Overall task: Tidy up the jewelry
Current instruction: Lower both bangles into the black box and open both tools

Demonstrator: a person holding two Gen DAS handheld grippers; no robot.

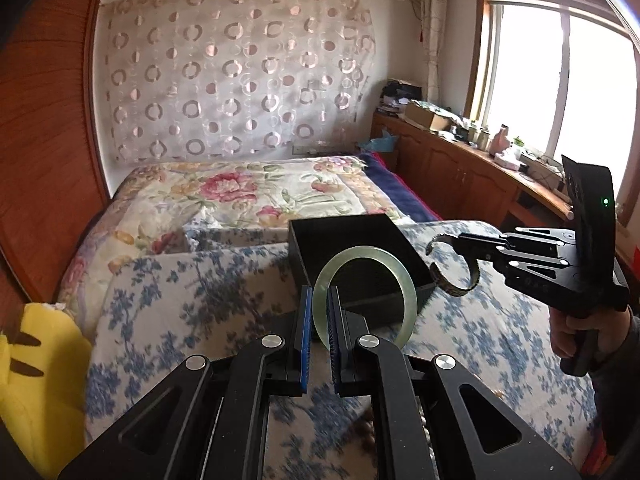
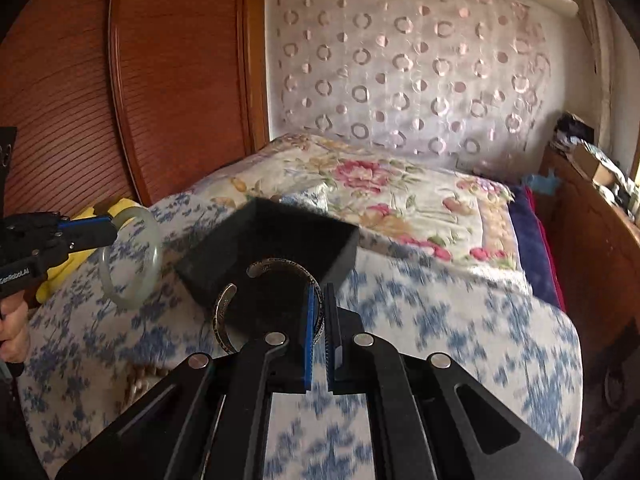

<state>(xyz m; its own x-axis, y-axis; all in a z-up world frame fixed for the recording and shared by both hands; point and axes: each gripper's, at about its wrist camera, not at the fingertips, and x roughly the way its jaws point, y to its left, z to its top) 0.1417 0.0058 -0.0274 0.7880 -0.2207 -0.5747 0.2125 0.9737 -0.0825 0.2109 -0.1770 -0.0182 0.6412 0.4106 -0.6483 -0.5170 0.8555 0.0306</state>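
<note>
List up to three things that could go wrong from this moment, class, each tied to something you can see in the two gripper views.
1. The left gripper pinches the pale green bangle only at its rim; the smooth ring might pivot or slip and drop.
2. The right gripper holds the open metal cuff by one thin edge, so it could twist free.
3. Both pieces hang near the black box, which sits on soft bedding; a bump could tip it.

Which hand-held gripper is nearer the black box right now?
Hard to call. The left hand-held gripper holds the jade bangle before the black box; the right hand-held gripper holds the silver cuff beside it.
</note>
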